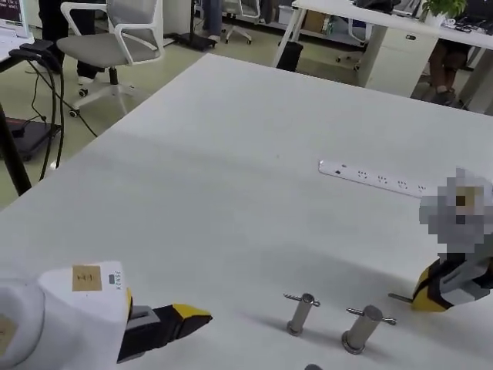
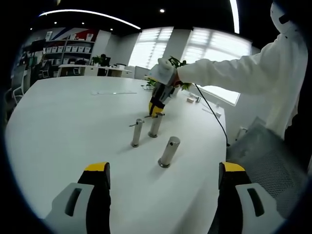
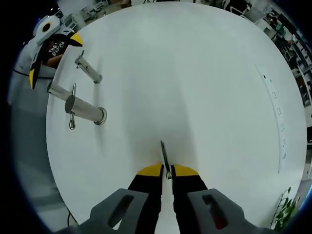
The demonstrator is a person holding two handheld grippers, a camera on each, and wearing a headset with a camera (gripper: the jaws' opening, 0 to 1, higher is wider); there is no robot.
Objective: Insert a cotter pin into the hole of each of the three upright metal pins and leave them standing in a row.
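Three upright metal pins stand on the white table (image 1: pixel 231 177). Two of them (image 1: pixel 300 312) (image 1: pixel 362 327) carry a cotter pin through the top. In the left gripper view the nearest pin (image 2: pixel 168 152) shows a bare top, with the pinned two (image 2: pixel 137 132) (image 2: pixel 156 124) behind it. My left gripper (image 2: pixel 164 170) is open and wide, low over the table short of the bare pin; it also sits at the bottom left (image 1: pixel 189 314). My right gripper (image 3: pixel 168 171) (image 1: pixel 431 293) is shut on a loose cotter pin (image 3: pixel 164 153) (image 1: pixel 400 297), to the right of the row.
A white power strip (image 1: pixel 377 179) lies on the table beyond the pins. An office chair (image 1: pixel 115 38) and dark cables (image 1: pixel 42 100) stand off the table's far left. More desks and a seated person (image 1: pixel 451 62) are at the back right.
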